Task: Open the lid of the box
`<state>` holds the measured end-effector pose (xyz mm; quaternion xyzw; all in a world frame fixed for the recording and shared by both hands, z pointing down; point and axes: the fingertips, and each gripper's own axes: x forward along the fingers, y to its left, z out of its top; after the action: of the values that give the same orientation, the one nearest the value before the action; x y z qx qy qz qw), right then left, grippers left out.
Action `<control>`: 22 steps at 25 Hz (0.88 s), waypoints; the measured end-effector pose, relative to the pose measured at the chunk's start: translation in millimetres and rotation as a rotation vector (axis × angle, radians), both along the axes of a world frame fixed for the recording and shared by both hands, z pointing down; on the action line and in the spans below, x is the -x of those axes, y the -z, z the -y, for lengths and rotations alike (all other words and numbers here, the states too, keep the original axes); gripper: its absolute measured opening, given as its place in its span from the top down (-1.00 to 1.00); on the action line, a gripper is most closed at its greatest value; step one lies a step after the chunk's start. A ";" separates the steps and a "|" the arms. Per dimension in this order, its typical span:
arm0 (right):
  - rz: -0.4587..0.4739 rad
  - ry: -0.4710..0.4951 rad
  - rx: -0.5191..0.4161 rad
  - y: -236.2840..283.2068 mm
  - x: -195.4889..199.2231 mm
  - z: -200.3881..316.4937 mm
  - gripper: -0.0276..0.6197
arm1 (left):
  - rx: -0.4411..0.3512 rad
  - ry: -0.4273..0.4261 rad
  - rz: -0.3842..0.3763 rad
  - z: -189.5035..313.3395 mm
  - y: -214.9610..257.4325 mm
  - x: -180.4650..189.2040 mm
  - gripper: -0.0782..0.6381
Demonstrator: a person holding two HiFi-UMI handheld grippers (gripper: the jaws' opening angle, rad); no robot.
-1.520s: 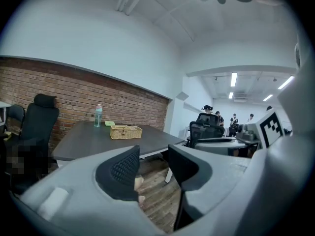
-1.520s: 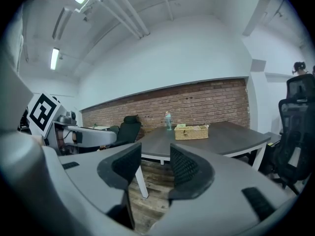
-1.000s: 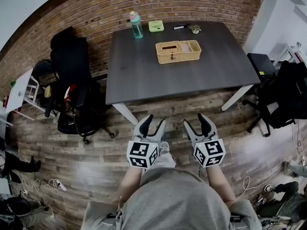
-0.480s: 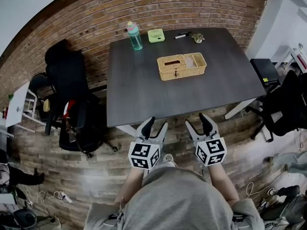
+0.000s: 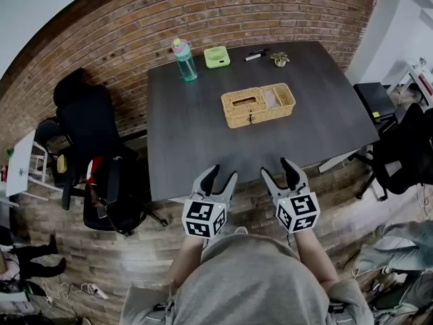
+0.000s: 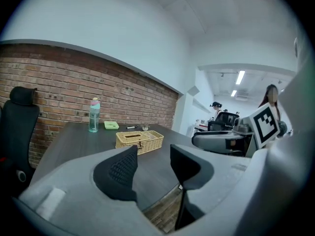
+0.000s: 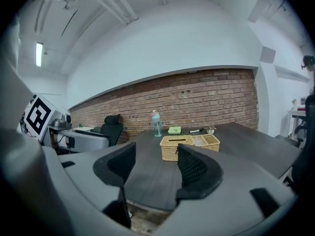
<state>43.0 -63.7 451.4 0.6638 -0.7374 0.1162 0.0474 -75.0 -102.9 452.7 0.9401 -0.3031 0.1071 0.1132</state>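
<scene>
The woven box (image 5: 258, 105) rests on the worktop (image 5: 203, 147), slotted lid down beside its open compartment, with left tongs (image 5: 220, 175) and right tongs (image 5: 279, 170) released.

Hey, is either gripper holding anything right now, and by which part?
Nothing is held. The left gripper and the right gripper both have open, empty jaws, well short of the lidded woven wicker box on the dark table.

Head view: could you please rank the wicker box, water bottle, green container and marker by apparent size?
1. wicker box
2. water bottle, only narrowly ahead of the next
3. green container
4. marker
</scene>
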 end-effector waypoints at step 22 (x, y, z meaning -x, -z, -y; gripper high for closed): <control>-0.081 0.036 0.060 -32.5 -68.0 118.9 0.14 | 0.016 0.110 0.002 98.9 -12.5 -35.1 0.21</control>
<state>111.0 -182.6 483.9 0.6530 -0.7427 0.1104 0.0991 -39.9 -201.8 465.2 0.9211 -0.3534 0.1041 0.1261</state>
